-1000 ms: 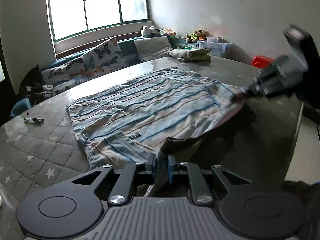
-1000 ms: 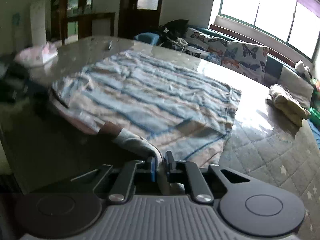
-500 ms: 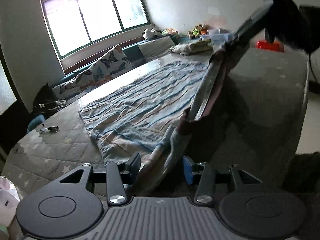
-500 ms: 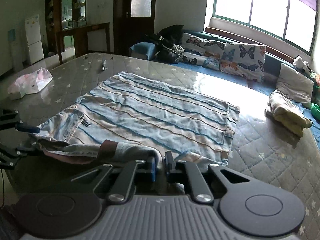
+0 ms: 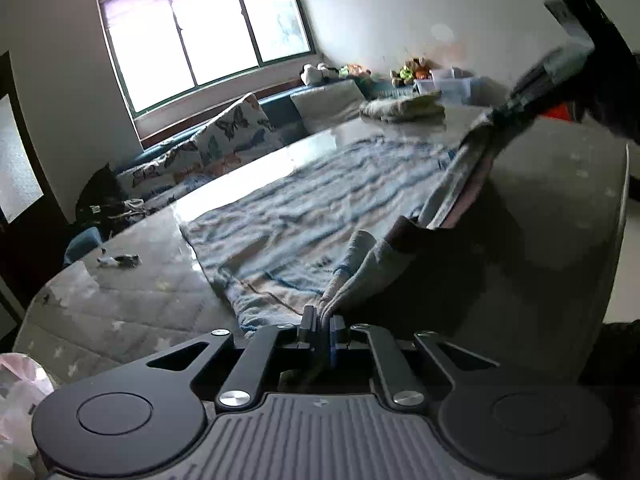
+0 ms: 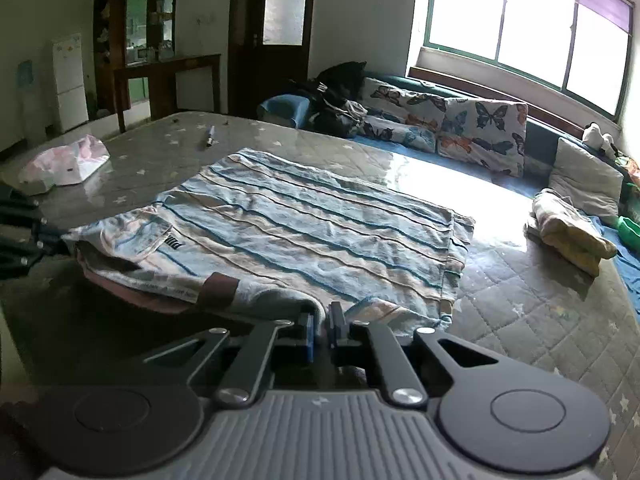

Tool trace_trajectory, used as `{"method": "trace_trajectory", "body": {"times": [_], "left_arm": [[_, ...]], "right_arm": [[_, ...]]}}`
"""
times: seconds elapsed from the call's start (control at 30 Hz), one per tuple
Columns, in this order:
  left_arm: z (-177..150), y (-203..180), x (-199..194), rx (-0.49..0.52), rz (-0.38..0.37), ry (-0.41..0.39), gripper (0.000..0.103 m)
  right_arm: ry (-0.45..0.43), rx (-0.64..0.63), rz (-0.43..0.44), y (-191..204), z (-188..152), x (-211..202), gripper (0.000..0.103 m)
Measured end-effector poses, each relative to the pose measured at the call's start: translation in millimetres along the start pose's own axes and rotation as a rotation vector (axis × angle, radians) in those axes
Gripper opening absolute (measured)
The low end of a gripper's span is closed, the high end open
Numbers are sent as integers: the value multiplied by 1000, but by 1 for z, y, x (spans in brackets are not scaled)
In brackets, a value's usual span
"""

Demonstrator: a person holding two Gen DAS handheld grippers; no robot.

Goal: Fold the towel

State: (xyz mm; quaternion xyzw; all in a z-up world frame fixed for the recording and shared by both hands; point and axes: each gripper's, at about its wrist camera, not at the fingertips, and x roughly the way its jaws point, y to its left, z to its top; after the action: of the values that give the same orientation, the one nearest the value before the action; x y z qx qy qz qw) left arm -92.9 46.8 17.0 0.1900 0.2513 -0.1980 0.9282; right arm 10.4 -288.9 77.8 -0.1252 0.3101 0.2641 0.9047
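Pinching the towel (image 6: 304,224) by its near corners with both grippers' fingers (image 5: 308,322) closed tight, the lifted edge could slip out, dropping crooked onto the worktop (image 6: 532,316).

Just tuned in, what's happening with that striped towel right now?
A person holds a tool in each hand and is folding the striped towel on the quilted table. The left tool is clamped on one near corner of the towel, and the right tool is clamped on the other. The near edge is lifted off the table between them, while the rest of the towel lies flat. The fold over has not yet been made.
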Motion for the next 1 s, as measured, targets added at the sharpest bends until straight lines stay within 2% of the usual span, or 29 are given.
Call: {"method": "trace_trajectory", "body": {"times": [0.17, 0.27, 0.4, 0.53, 0.73, 1.0], "left_arm": [[2, 6, -38, -26, -19, -2, 6], [1, 7, -60, -48, -4, -12, 6], [6, 14, -65, -67, 25, -33, 7], [20, 27, -48, -73, 53, -47, 7], [50, 66, -12, -150, 74, -68, 7], [92, 116, 65, -177, 66, 0, 7]], "right_arm": [[-24, -8, 45, 8, -11, -35, 6], [-35, -3, 85, 19, -19, -58, 6], [-41, -7, 100, 23, -17, -65, 6], [-55, 7, 93, 12, 1, -53, 6], [-62, 25, 86, -11, 36, -23, 6], [-14, 45, 79, -51, 86, 50, 6]]}}
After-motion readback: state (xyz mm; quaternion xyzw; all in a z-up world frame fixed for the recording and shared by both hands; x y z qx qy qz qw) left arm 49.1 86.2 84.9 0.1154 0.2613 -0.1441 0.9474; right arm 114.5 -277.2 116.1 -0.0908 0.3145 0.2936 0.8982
